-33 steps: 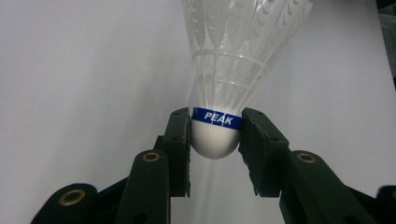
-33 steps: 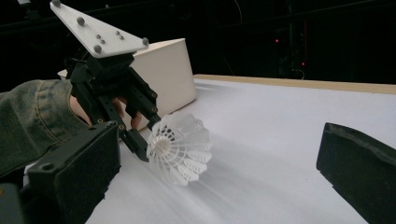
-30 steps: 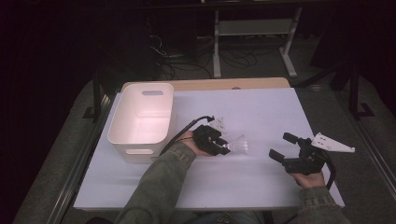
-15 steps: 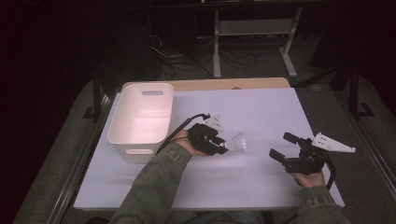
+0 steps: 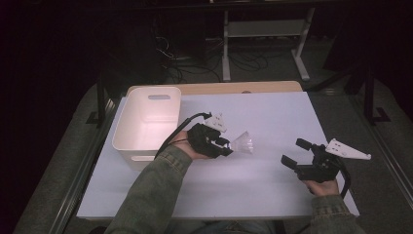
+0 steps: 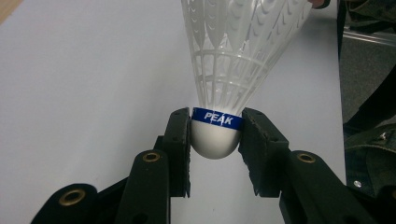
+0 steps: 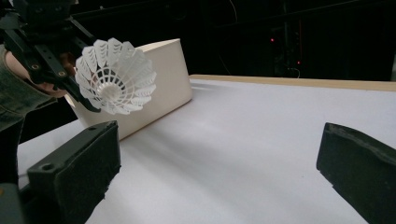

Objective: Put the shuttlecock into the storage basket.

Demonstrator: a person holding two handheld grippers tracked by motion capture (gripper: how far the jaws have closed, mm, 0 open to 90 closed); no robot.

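light: overhead, desk [image 5: 272, 112] bright | surroundings: dark | shadows: soft | focus: near jaws blurred in right gripper view | glare: none

The word "PEAK" is printed in white on a blue band [image 6: 217, 118]. The band is wrapped around the shuttlecock [image 6: 232, 60] just above its rounded base.

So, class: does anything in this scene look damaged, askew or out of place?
Nothing stands out. The left gripper holds the shuttlecock squarely by its cork, its skirt intact. The white bin sits upright on the table, and the right gripper is open.
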